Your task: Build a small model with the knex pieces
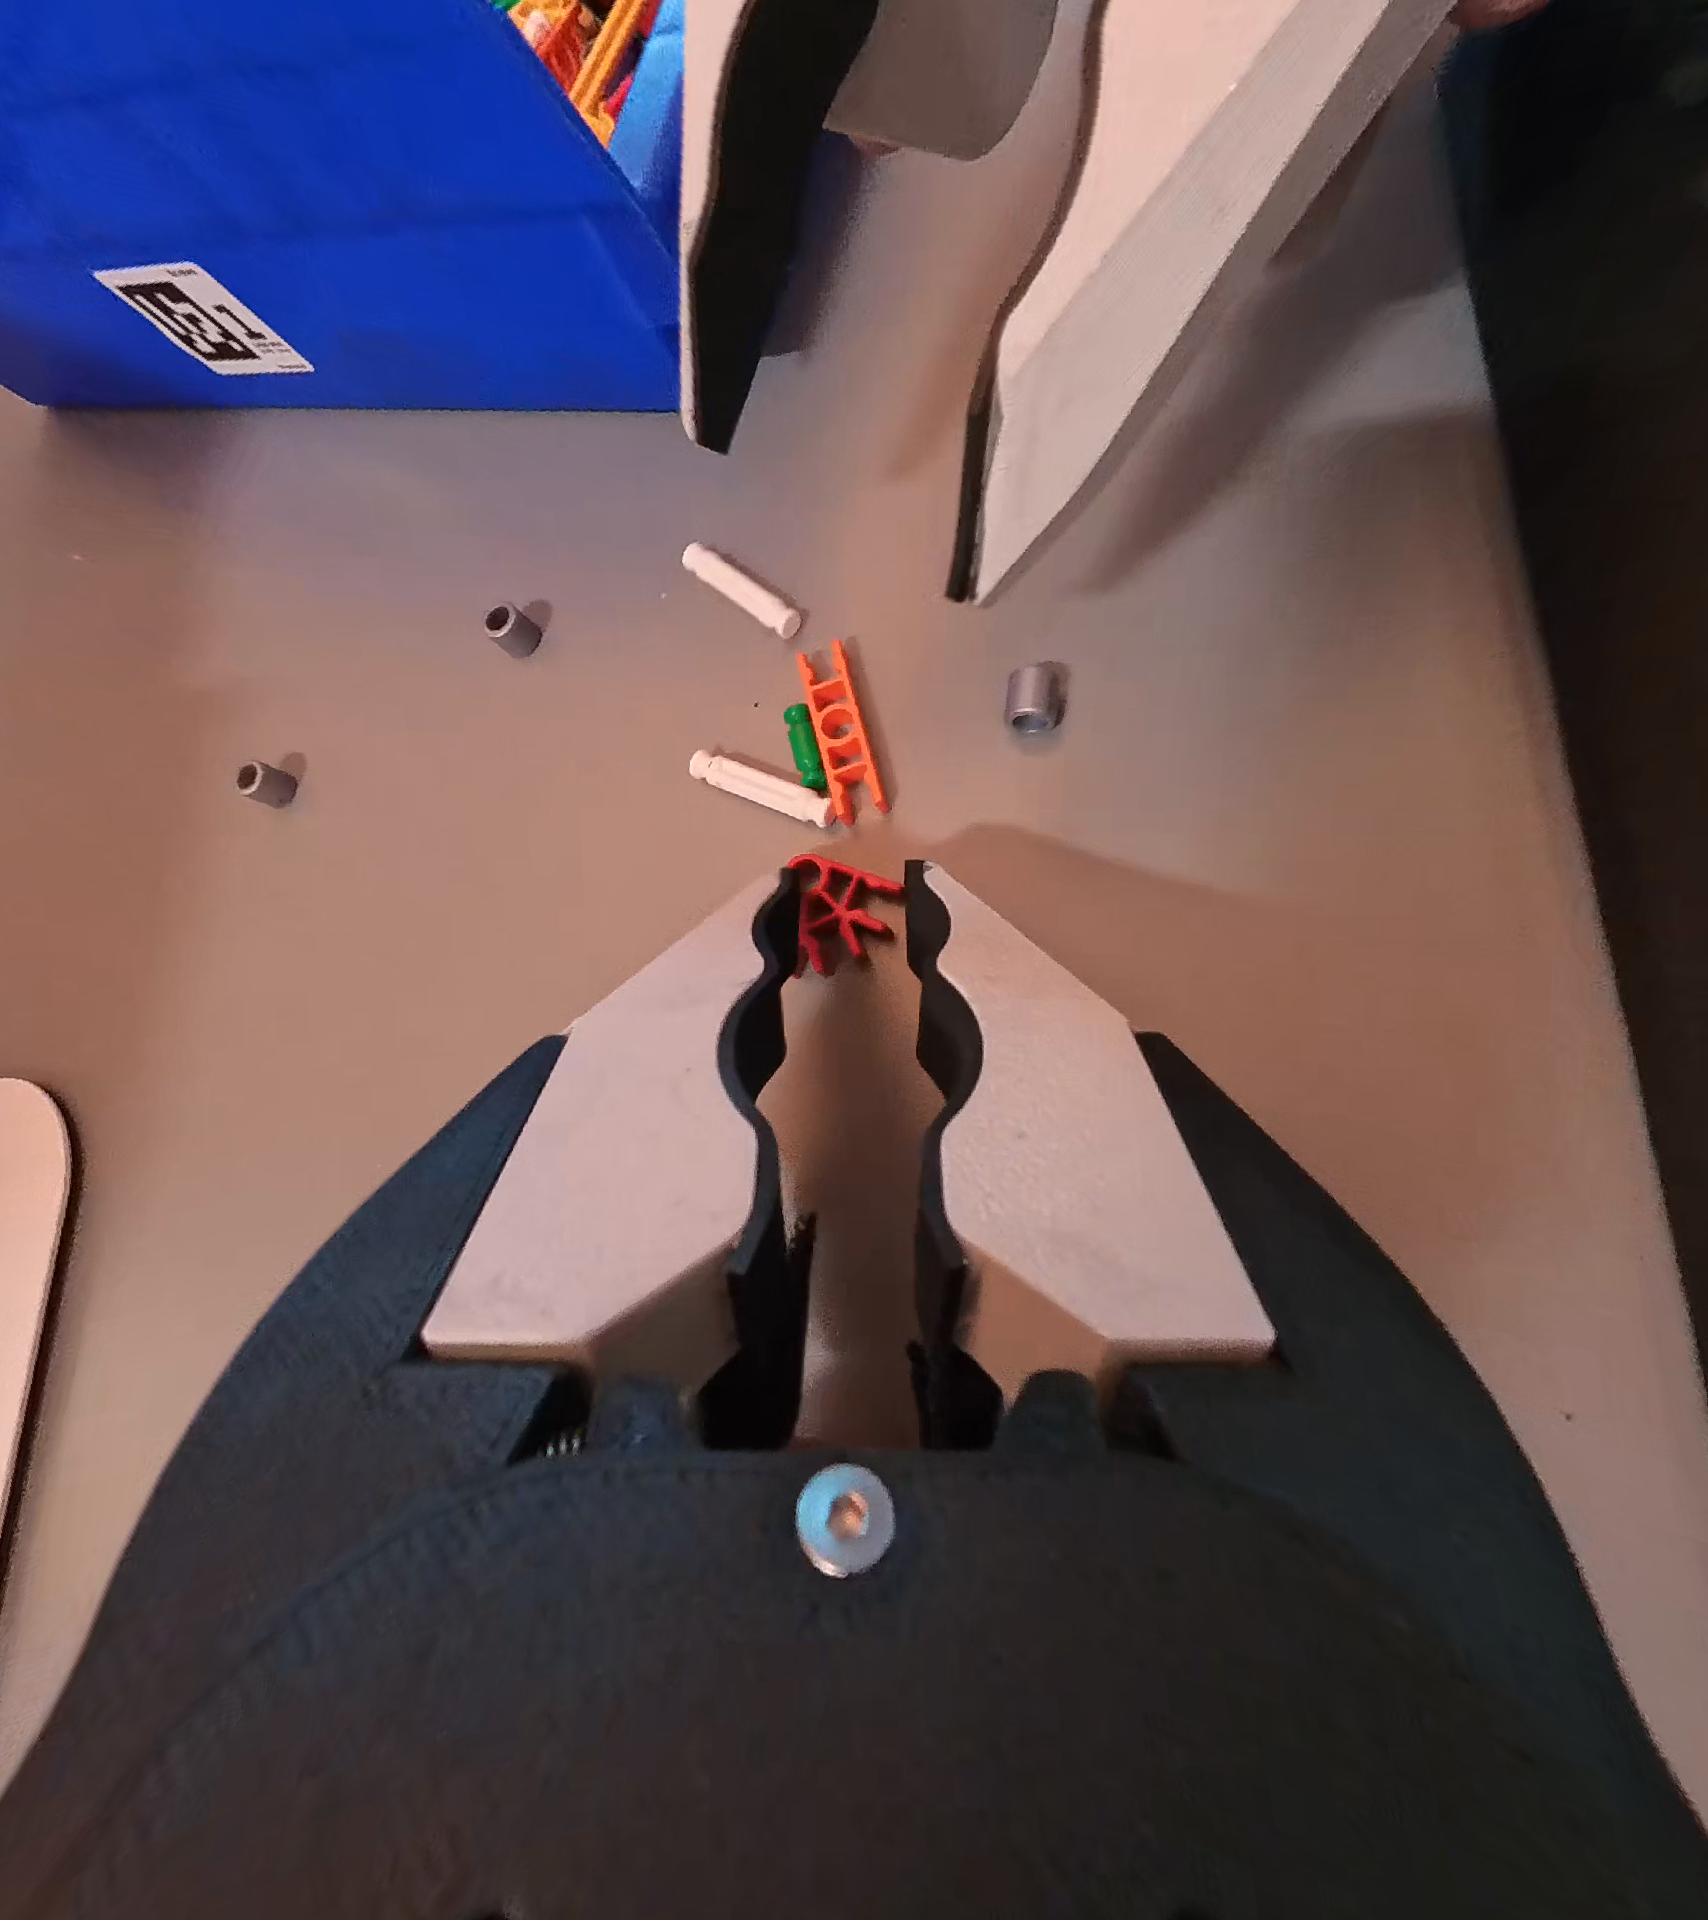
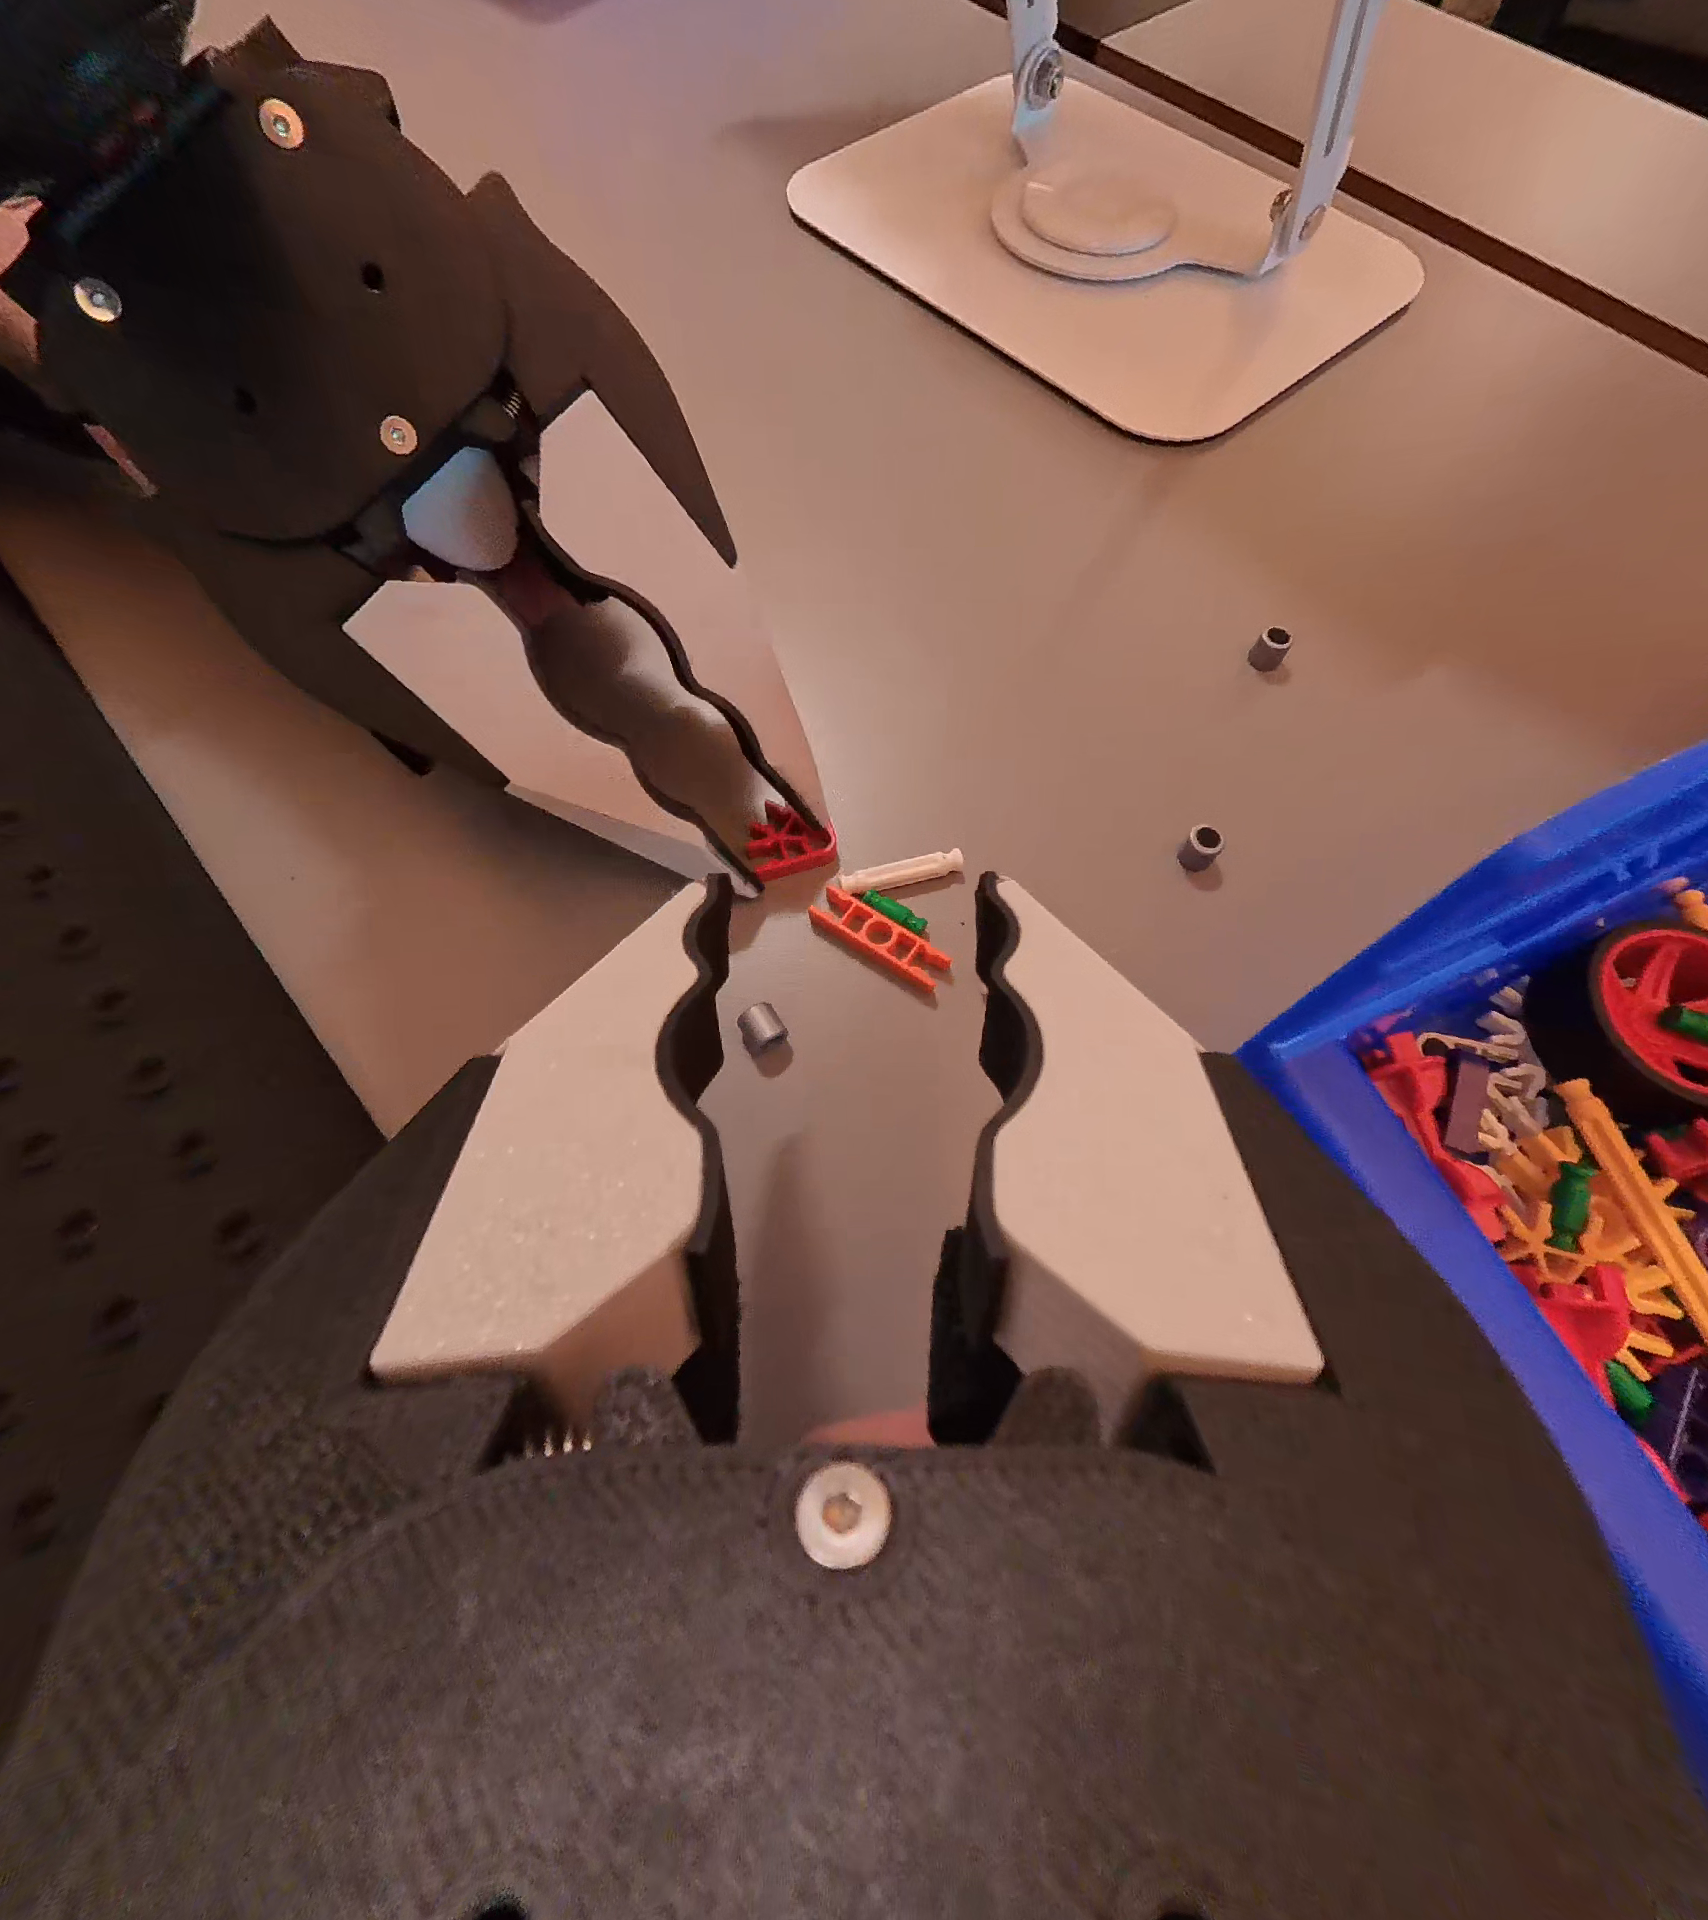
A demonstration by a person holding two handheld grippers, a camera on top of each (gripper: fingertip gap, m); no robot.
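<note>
My left gripper point(image 1: 850, 875) is closed on a red toy connector point(image 1: 842, 914) that rests on the grey table point(image 1: 310, 935); the same gripper point(image 2: 793, 857) and connector point(image 2: 790, 836) show in the right wrist view. Just beyond lie an orange ladder-shaped piece point(image 1: 845, 732) with a green rod point(image 1: 801, 743) and two white rods point(image 1: 741, 589) point(image 1: 762, 788). My right gripper point(image 2: 850, 894) is open and empty; the orange piece point(image 2: 881, 935), the green rod point(image 2: 889, 910) and a white rod point(image 2: 902, 868) lie at its tips. It shows opposite in the left wrist view point(image 1: 839, 520).
A blue bin point(image 2: 1452, 935) of mixed toy parts stands at the right; its wall shows in the left wrist view point(image 1: 362, 187). Small grey sleeves point(image 1: 514, 629) point(image 1: 268, 781) point(image 1: 1035, 698) lie scattered, one between my right fingers point(image 2: 765, 1029). A monitor stand base point(image 2: 1110, 260) sits behind. The tips of one gripper are about 6 centimeters away from the tips of the other.
</note>
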